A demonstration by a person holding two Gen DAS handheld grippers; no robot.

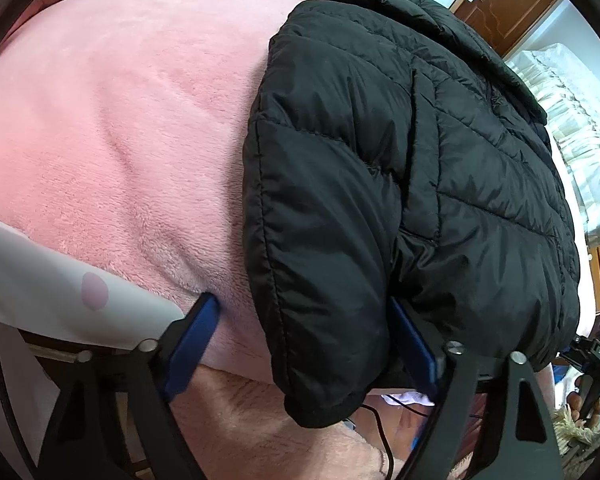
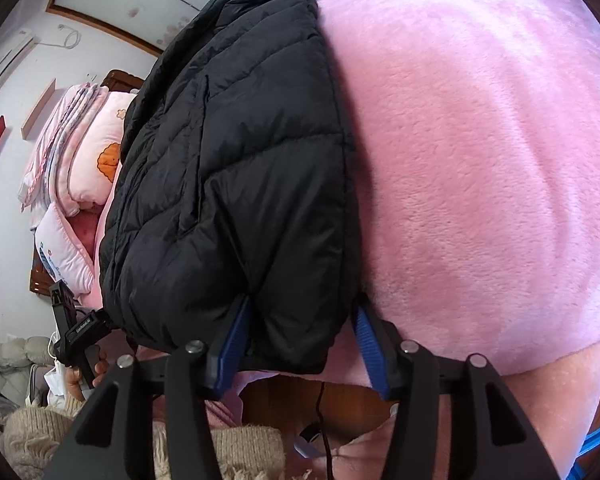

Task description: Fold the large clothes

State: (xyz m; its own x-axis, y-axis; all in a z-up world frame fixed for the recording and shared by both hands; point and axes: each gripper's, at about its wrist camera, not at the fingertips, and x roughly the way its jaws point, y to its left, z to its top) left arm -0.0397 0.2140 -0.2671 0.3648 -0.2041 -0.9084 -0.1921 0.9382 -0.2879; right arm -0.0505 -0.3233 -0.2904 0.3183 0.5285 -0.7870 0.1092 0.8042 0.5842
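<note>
The black puffer jacket (image 1: 400, 184) lies folded narrow on the pink fleece blanket (image 1: 120, 140), its hem end overhanging the near edge. It looks light, puffy and slick — likely to spring open — so pinch deep at the hem corners. The left gripper (image 1: 304, 344) and right gripper (image 2: 300, 328) each straddle a corner, blue pads apart — not visibly clamped.

A black quilted jacket (image 1: 400, 184) lies on a plain pink fleece blanket (image 1: 120, 120); tool pads (image 2: 366, 332) are blue.

Both my views bright, soft even daylight. Heavy fisheye bending, dark vignette at corners. Black jacket (image 1: 400, 184) loses detail in shadow; pink blanket (image 2: 480, 140) slightly washed out. Mostly sharp.
</note>
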